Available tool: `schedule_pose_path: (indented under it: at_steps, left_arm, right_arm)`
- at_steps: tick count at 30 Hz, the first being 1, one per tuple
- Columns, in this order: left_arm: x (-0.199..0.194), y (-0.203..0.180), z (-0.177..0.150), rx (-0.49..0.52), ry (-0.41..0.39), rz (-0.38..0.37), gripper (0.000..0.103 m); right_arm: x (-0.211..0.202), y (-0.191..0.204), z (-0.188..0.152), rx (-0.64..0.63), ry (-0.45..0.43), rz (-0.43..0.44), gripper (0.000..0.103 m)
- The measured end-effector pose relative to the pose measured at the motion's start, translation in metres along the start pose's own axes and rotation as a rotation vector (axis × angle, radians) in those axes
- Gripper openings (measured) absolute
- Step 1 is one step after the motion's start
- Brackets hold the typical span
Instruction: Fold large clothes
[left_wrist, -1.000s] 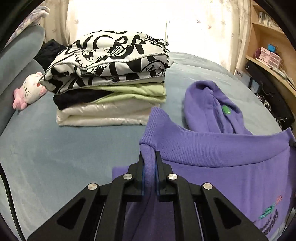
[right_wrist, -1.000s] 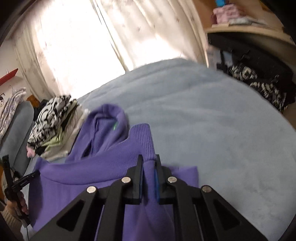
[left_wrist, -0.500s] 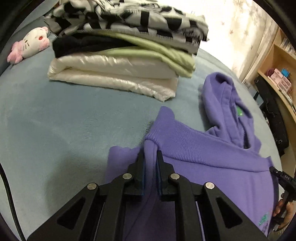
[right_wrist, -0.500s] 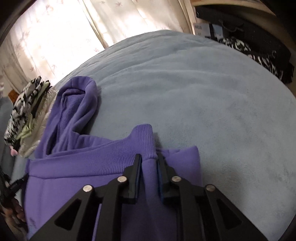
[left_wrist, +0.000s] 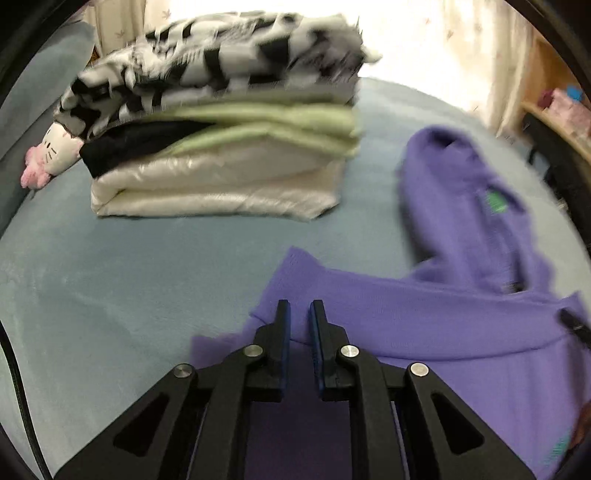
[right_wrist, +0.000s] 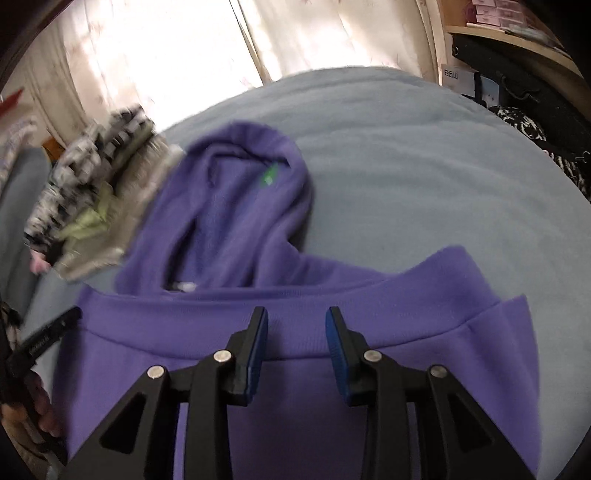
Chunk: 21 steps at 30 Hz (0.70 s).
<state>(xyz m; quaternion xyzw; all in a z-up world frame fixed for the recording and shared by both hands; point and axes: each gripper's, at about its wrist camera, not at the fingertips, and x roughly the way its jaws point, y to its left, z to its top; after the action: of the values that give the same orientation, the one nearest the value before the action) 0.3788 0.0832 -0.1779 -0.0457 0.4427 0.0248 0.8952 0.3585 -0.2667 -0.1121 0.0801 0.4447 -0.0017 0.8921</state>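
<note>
2 grippers, both mine, hang over the purple knit hoodie (right_wrist: 295, 406) spread on the pale blue plush bedspread (right_wrist: 424, 147). My left gripper (left_wrist: 299, 314) has its fingers a narrow gap apart, with nothing between them, above the left corner of the ribbed hem band (left_wrist: 406, 317). My right gripper (right_wrist: 297, 325) stands wider apart, also gripping nothing, over the same band near its right end.

I judge 1 fold as done: the hem now lies across the body just below the hood (right_wrist: 240, 192), which is flat and points away from me. A purple edge pokes out at each side under the band; these look like tucked sleeves, though blur keeps me from being sure.

What is left, as I read it, is another fold or 2 to make a compact bundle, then moving it to the stack of folded clothes (left_wrist: 221, 140) nearby on the left, topped by a black-and-white print. A white plush cat toy (left_wrist: 55, 155) lies beside that stack.
</note>
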Motion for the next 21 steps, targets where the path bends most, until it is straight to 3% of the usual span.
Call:
schedule_pose_path:
  at_steps: [3, 5, 6, 8, 11, 18, 21]
  left_arm:
    - [0.005, 0.019, 0.0, -0.052, 0.0, -0.061, 0.002]
    - [0.005, 0.027, -0.001, -0.077, 0.006, -0.097, 0.001]
    - [0.003, 0.027, -0.001, -0.078, 0.005, -0.1, 0.001]
    - [-0.003, 0.025, -0.003, -0.067, -0.003, -0.083, 0.001]
    - [-0.035, 0.009, -0.015, -0.021, -0.035, -0.057, 0.003]
    - [-0.117, -0.017, -0.079, -0.008, -0.033, -0.169, 0.006]
    - [-0.131, -0.015, -0.115, 0.001, -0.009, -0.154, 0.006]
  right_arm:
    - [-0.002, -0.046, 0.003, 0.057, -0.031, -0.099, 0.031]
    - [-0.006, -0.082, 0.003, 0.125, -0.035, -0.063, 0.023]
    - [-0.011, -0.096, 0.001, 0.146, -0.037, -0.051, 0.012]
    - [-0.022, -0.102, 0.0, 0.137, -0.037, -0.046, 0.011]
    - [-0.047, -0.085, -0.005, 0.104, -0.028, -0.043, 0.018]
    - [-0.09, -0.009, -0.067, 0.046, -0.005, 0.208, 0.028]
    - [-0.092, 0.015, -0.103, 0.019, 0.061, 0.268, 0.03]
